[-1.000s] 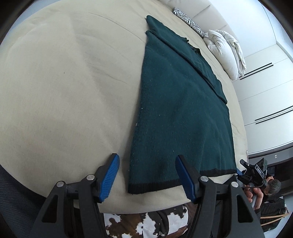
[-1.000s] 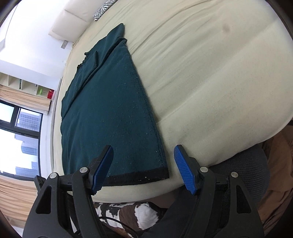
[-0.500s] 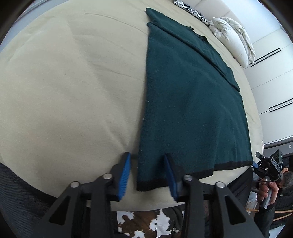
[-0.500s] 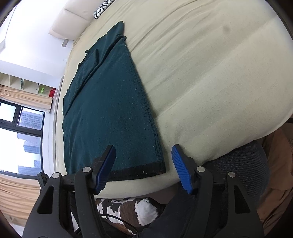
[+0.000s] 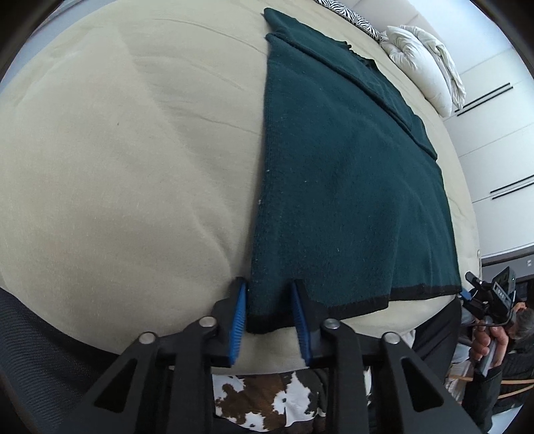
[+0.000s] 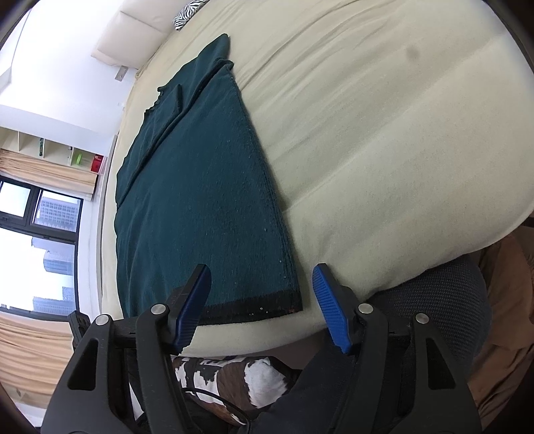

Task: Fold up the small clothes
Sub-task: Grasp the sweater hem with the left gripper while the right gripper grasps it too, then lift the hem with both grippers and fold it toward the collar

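A dark green knitted garment (image 5: 340, 187) with a black hem lies flat on the beige bed (image 5: 126, 160); it also shows in the right wrist view (image 6: 200, 207). My left gripper (image 5: 268, 293) has its blue pads narrowed around the garment's near left hem corner, with a gap still between them. My right gripper (image 6: 262, 280) is open wide, its pads either side of the near right hem corner (image 6: 287, 305), not holding it.
A white pillow (image 5: 424, 63) and a zebra-print cushion (image 5: 350, 10) lie at the bed's far end. A cowhide rug (image 5: 267, 397) is below the bed edge. A dark mesh chair (image 6: 440, 300) stands at right. A window (image 6: 36, 240) is at left.
My left gripper has moved forward onto the left hem corner and its jaws have narrowed a lot. My right gripper has edged closer to the right corner and stays open.
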`<control>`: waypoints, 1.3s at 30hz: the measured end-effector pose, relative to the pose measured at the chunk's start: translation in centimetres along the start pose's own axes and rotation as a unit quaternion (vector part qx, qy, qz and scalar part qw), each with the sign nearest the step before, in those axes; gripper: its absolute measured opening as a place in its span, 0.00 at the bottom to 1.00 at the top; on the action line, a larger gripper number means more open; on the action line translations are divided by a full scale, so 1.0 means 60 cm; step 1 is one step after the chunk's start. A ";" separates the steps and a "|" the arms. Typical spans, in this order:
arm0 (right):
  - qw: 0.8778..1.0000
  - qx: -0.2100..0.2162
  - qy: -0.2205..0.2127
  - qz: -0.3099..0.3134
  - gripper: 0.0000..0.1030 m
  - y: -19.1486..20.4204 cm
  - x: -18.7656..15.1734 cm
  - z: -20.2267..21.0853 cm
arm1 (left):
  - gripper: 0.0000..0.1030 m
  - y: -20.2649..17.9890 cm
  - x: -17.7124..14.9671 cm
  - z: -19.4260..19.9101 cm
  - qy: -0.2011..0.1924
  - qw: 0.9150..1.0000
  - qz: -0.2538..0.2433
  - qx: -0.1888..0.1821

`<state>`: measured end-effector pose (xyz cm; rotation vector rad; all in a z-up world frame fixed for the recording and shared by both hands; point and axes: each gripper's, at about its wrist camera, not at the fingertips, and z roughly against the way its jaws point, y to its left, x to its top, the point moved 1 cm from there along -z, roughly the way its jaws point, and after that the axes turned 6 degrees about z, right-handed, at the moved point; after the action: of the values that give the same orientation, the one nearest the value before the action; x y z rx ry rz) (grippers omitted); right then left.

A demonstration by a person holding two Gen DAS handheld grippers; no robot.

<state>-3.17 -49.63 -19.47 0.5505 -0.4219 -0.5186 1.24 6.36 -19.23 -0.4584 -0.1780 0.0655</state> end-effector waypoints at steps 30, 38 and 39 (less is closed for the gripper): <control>0.989 0.116 -0.077 0.047 0.06 0.119 0.029 0.061 | 0.07 -0.011 0.041 0.153 -0.116 0.973 0.046 -0.193; 0.986 0.134 -0.093 0.044 0.06 0.152 0.070 0.042 | 0.07 -0.010 0.080 0.152 -0.127 0.960 0.077 -0.239; 0.985 0.136 -0.098 0.042 0.06 0.158 0.083 0.041 | 0.07 -0.011 0.091 0.154 -0.132 0.957 0.080 -0.244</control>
<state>2.79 -46.43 -10.78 0.7436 -0.7075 -0.4375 4.92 10.34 -9.93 -0.9590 -0.4246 0.2457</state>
